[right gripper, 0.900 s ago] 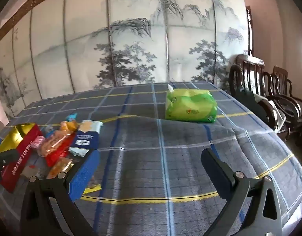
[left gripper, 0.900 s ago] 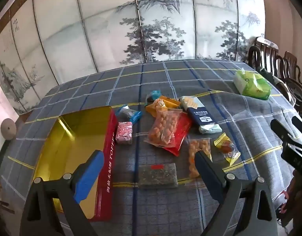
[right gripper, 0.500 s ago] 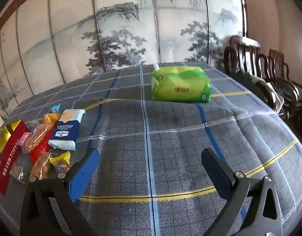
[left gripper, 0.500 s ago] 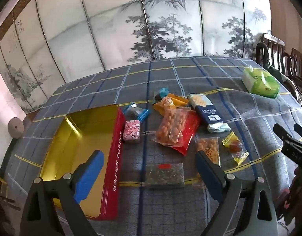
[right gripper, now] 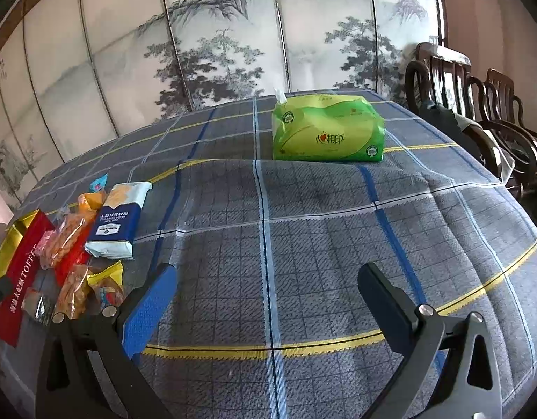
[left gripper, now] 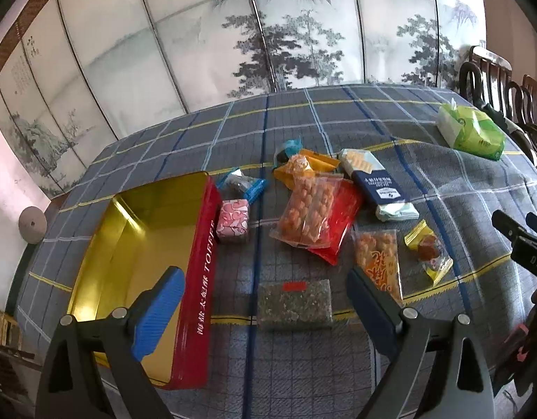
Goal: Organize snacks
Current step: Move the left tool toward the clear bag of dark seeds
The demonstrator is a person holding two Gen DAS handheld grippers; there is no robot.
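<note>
Many snack bags lie on the checked cloth beside the red tin (left gripper: 202, 272), which looks stiff. The peanut bag (left gripper: 308, 209) looks soft, crinkly, light; pinch its middle. Both the left gripper (left gripper: 265, 309) and right gripper (right gripper: 268, 300) gape wide, empty.

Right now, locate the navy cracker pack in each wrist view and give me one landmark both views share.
Left wrist: the navy cracker pack lies right of centre, beside the red snack bag.
Right wrist: it lies at the left edge, beyond the blue finger pad.
Shared landmark: the green tissue pack, far on the checked tablecloth.
</note>
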